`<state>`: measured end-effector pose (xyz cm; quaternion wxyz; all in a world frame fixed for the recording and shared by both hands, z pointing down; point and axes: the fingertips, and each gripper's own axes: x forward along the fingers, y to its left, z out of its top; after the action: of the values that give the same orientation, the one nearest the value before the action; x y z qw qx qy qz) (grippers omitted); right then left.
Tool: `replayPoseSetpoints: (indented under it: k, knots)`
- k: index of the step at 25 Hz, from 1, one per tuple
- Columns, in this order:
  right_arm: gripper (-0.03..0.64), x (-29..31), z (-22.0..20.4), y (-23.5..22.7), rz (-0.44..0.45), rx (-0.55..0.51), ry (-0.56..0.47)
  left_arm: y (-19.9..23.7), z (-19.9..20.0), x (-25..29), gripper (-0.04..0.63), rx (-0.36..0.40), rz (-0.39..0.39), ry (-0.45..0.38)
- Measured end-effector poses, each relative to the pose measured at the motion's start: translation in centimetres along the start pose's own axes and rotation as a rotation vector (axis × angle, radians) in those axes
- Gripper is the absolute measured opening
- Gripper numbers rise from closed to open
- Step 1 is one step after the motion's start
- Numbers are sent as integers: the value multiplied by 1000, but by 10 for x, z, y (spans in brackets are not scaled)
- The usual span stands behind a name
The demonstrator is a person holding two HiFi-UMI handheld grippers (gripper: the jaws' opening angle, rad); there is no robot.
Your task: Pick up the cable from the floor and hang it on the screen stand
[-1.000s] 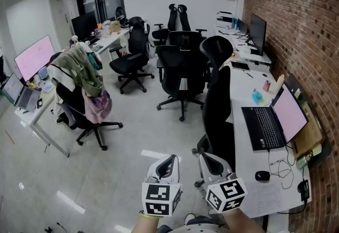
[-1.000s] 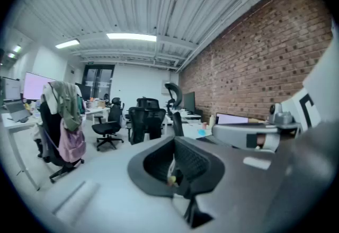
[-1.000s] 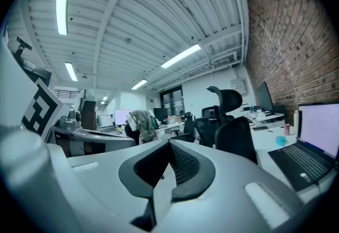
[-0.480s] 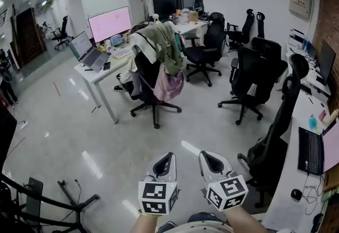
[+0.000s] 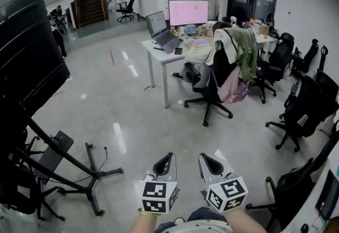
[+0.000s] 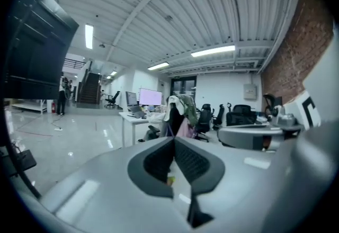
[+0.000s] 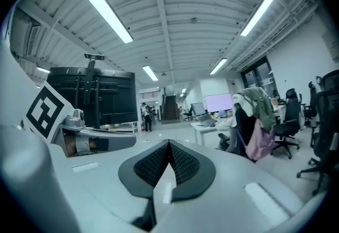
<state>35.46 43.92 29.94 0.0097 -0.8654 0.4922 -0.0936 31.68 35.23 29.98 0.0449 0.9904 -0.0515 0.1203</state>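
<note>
Lying on the pale glossy floor (image 5: 111, 94), a thin black cable (image 5: 104, 152) shows as a fine dark line. One end lifts a little off the tiles just beside a wheeled leg of the black metal screen stand (image 5: 71, 162), and the rest trails back among the stand's legs, where it is too thin to follow. The stand's crossed legs spread over the floor at the left of the head view, and above them it carries a large dark flat screen (image 5: 29, 62).

Nearer the person, well apart from the cable, the left claw (image 5: 169, 157) and the right claw (image 5: 206, 158) are held side by side above the floor, each with its marker cube toward the camera. In the left gripper view the left claw (image 6: 173, 143) has its ribbed dark pads pressed together at the tips, with nothing caught between them. The right gripper view shows the right claw (image 7: 169, 145) pressed together in the same way, and empty.

Farther off stands a white bench (image 5: 159, 52) with an open grey laptop (image 5: 161, 33) and a pink-lit monitor (image 5: 188, 12). Beside it is a black office chair draped with green and pink clothing (image 5: 233, 65).
</note>
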Motion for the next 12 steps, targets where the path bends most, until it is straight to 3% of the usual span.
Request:
replayPoseSetpoints:
  k: [12]
  knots:
    - [0,149,-24,196,489,-79,105,217,-35,-113,7,-169,496,-42]
